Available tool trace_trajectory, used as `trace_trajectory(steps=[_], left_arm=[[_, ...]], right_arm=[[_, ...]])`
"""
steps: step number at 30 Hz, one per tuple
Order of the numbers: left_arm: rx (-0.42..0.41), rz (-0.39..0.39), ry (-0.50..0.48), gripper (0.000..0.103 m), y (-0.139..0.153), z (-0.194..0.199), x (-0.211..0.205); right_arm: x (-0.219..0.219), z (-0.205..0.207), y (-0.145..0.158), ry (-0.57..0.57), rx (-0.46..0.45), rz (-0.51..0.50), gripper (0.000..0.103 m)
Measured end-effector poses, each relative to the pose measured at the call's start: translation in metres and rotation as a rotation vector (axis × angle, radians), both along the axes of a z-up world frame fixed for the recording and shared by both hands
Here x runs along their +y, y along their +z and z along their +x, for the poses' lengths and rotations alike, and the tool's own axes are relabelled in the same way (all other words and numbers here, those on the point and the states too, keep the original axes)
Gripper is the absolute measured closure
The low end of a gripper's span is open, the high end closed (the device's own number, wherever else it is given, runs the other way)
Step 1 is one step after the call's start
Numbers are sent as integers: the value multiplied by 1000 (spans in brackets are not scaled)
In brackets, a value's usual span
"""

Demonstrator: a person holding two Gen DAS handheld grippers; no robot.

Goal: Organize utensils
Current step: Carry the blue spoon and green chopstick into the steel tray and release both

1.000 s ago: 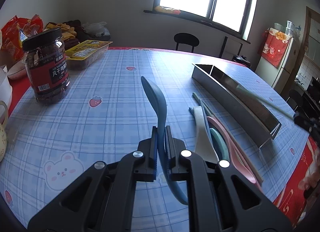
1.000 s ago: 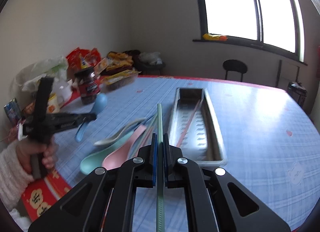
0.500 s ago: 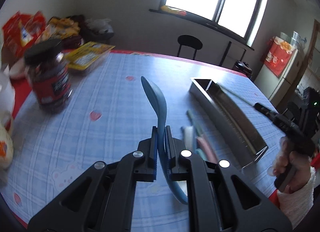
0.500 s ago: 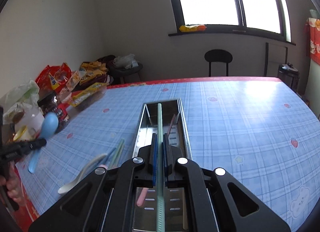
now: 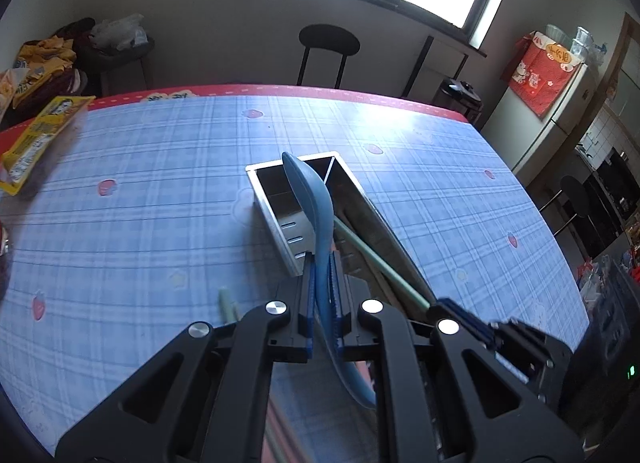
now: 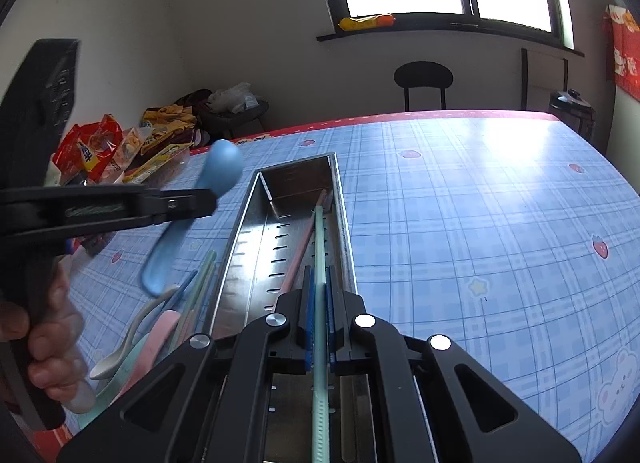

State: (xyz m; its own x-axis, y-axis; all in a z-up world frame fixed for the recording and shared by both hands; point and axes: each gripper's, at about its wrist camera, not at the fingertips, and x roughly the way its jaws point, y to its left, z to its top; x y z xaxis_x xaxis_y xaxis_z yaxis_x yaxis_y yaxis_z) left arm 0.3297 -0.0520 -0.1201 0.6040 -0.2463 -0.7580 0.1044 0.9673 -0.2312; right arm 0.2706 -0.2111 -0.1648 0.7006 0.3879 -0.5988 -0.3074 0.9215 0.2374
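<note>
My left gripper (image 5: 322, 275) is shut on a blue spoon (image 5: 312, 199) whose bowl hangs over the far end of the long steel tray (image 5: 268, 199). From the right wrist view the same blue spoon (image 6: 188, 219) hangs left of the steel tray (image 6: 240, 243), above the table. My right gripper (image 6: 319, 283) is shut on a pale green chopstick (image 6: 320, 239) that points along the tray's inside, beside a pink chopstick (image 6: 304, 243) lying in it. The green chopstick (image 5: 376, 259) also shows in the left view, slanting into the tray.
Several spoons and chopsticks (image 6: 160, 323) lie on the blue checked tablecloth (image 6: 480, 223) left of the tray. Snack packets (image 6: 120, 147) crowd the table's far left; a yellow packet (image 5: 36, 139) lies there too. A black chair (image 5: 328, 47) stands beyond the table.
My left gripper swung right with the blue spoon, from over the bare cloth to over the tray's end. My right gripper brought the green chopstick over and lower into the tray.
</note>
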Motion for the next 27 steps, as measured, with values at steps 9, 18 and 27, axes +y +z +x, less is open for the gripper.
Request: trace_trajectory(steps=[9,18,27], left_arm=[[53,59,27,92,-23,35,-18],[59,74,35,84,-29,45,-21],[-130,62,23,23,28,5,0]], right_arm=[[-1,6,-5,7,26,6,97],[6,7,-8,37,42,-1,96],[1,-6,11,23,-38,51,32]])
